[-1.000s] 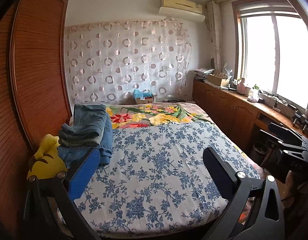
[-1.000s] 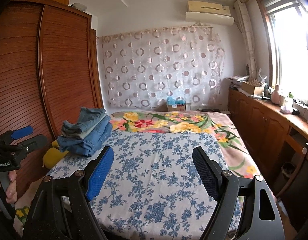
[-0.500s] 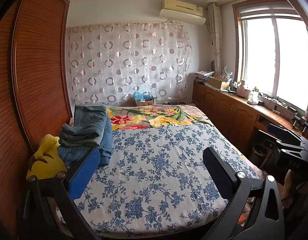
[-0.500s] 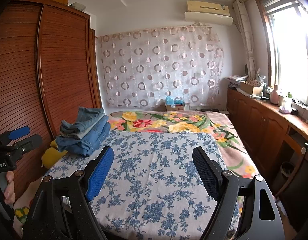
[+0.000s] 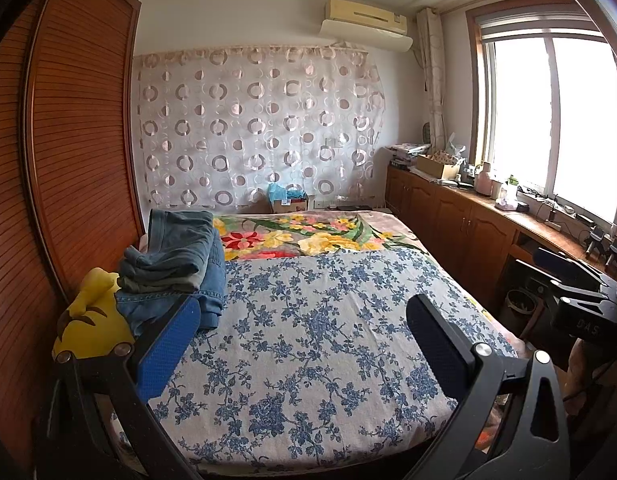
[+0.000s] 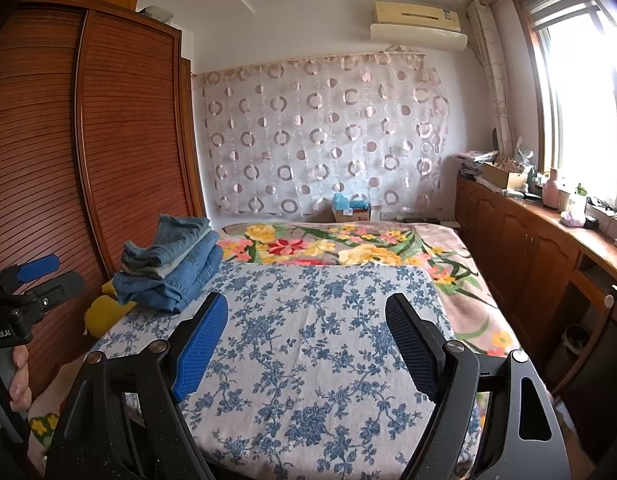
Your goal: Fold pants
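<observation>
Left wrist view: both the left gripper (image 5: 300, 344) and right gripper (image 6: 306, 344) spread wide, empty, above the bed (image 5: 308, 360); folded jeans (image 5: 176, 264) stacked beside the wardrobe (image 5: 68, 140). Stage ambiguous: stack awaiting folding, or finished.

Black tongs (image 5: 300, 344), blue textured pads (image 5: 168, 348)

bed (image 5: 328, 360) | yellow plush (image 5: 90, 320) | wardrobe (image 5: 76, 152) | curtain (image 5: 260, 132) | air conditioner (image 5: 366, 20)

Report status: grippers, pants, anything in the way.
Left gripper open, empty. Right gripper open, empty. Stack of jeans at bed's left edge, ungrasped. Blue floral sheet bare ahead.
</observation>
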